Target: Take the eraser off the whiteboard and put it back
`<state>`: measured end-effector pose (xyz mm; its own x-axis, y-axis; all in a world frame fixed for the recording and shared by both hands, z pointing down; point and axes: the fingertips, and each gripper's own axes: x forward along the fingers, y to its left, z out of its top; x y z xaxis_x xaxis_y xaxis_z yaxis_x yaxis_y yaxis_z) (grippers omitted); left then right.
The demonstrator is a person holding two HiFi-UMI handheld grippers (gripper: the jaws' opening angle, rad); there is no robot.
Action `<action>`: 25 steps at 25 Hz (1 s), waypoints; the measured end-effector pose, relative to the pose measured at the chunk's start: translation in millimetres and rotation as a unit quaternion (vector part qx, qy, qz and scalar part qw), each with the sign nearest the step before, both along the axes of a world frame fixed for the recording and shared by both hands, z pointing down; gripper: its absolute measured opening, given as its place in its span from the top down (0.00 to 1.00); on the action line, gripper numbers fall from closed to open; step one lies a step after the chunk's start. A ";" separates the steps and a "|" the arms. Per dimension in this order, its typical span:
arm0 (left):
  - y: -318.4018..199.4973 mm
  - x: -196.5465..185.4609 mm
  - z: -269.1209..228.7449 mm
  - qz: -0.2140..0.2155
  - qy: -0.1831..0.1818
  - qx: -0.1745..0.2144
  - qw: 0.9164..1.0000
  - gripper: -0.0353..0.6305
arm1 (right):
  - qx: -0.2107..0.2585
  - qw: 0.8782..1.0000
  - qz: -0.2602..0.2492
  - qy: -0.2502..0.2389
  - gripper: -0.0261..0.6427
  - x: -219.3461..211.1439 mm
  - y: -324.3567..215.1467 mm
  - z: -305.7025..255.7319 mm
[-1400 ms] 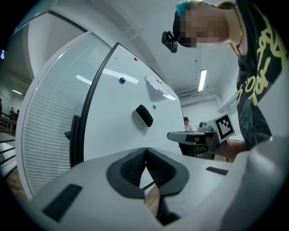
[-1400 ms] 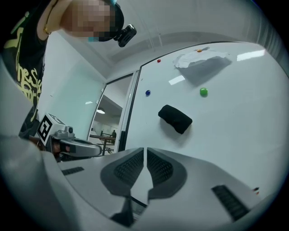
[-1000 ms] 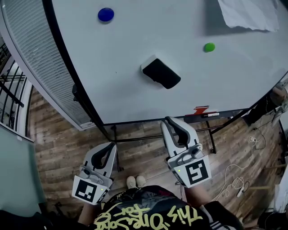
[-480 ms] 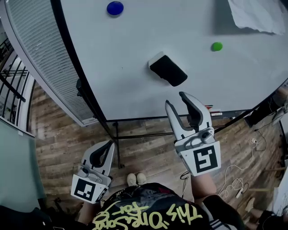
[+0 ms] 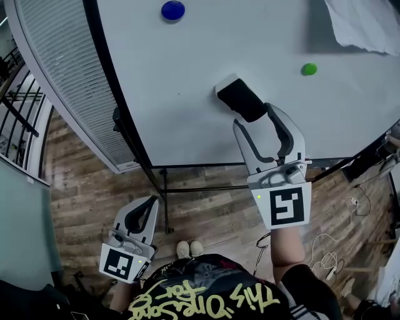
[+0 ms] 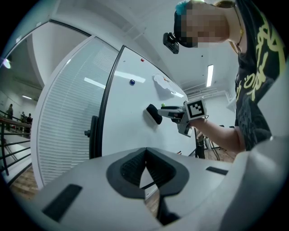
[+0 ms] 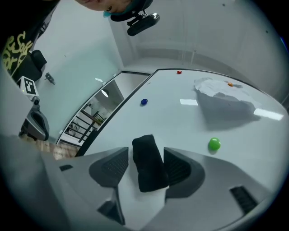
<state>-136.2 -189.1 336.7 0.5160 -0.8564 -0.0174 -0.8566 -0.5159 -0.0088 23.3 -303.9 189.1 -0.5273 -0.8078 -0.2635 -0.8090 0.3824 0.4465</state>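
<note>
A black eraser (image 5: 242, 100) sticks on the white whiteboard (image 5: 187, 81). My right gripper (image 5: 256, 116) reaches up to it from below. In the right gripper view the eraser (image 7: 149, 162) stands between the jaws of the right gripper (image 7: 145, 153); they are opening and a gap shows beside the left pad. My left gripper (image 5: 150, 206) hangs low over the floor, far from the board. In the left gripper view my left gripper (image 6: 145, 155) has its pads together, with nothing in them, and the eraser (image 6: 153, 114) shows far off.
A blue magnet (image 5: 173, 10), a green magnet (image 5: 309, 69) and a crumpled paper sheet (image 5: 369, 25) are on the board. The board's black frame (image 5: 122, 125) runs down the left. Blinds (image 5: 56, 75) lie left of it, cables (image 5: 331, 250) on the wooden floor at right.
My right gripper has risen toward the board and its jaws have spread, now standing on both sides of the eraser. The left gripper has stayed where it was.
</note>
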 end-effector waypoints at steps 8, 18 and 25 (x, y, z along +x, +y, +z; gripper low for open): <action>-1.3 -7.3 -2.1 -0.014 -0.004 0.002 1.000 0.94 | 0.015 0.985 0.048 0.167 0.57 -9.5 -21.9 10.6; -6.1 -12.5 0.2 -0.027 -0.002 0.000 1.000 0.94 | 0.027 0.975 0.088 0.203 0.57 -19.8 -47.9 18.7; -1.1 -16.7 -1.6 -0.034 -0.003 0.001 0.999 0.94 | 0.034 0.968 0.110 0.222 0.57 -18.2 -55.2 17.3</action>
